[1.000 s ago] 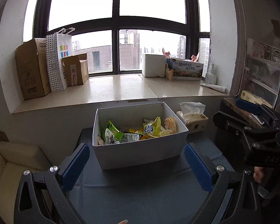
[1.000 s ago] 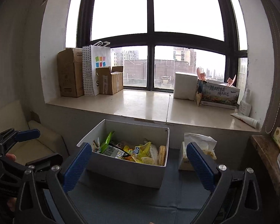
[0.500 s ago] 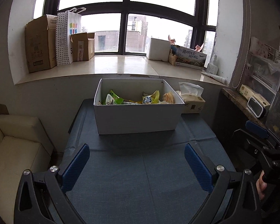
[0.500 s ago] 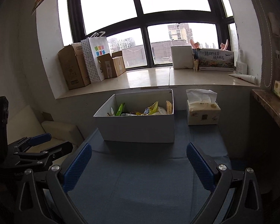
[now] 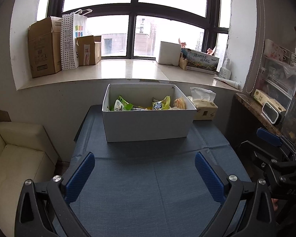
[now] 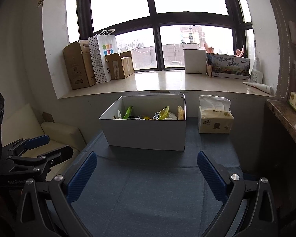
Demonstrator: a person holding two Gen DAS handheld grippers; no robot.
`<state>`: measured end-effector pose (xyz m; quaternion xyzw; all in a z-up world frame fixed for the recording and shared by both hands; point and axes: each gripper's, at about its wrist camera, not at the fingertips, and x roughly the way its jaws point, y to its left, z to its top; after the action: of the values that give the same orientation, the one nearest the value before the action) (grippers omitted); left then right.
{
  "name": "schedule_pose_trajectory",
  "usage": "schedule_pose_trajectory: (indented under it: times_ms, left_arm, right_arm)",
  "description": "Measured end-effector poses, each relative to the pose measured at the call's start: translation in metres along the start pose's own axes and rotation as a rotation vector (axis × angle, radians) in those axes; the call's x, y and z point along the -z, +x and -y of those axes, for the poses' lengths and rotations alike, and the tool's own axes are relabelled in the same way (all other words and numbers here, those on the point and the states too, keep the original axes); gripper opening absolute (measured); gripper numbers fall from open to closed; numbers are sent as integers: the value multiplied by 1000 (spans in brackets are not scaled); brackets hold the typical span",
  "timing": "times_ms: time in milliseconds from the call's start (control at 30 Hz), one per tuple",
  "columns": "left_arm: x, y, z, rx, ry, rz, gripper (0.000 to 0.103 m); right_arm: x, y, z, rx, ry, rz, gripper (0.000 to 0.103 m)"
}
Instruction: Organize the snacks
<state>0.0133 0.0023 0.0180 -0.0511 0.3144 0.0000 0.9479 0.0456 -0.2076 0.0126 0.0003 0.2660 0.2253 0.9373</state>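
Both my left claw [image 5: 144,174] and right claw [image 6: 147,174] are released and holding nothing over the blue bench [image 5: 148,187], with the snacks [image 5: 144,105] in the white box [image 5: 148,124] at the far end, so I'd say packing looks about finished and next is just checking nothing got left out.

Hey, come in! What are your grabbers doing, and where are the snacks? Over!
Left gripper open, empty. Right gripper open, empty. Snacks all in white box on blue cloth. Nothing in the way.
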Motion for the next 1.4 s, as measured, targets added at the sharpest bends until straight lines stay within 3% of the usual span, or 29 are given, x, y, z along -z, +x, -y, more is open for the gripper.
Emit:
schedule_pose_trajectory:
  times_ms: [1400]
  left_arm:
    - [4, 5, 5, -28, 21, -6, 103]
  right_arm:
    - [3, 3, -5, -43, -3, -17, 103]
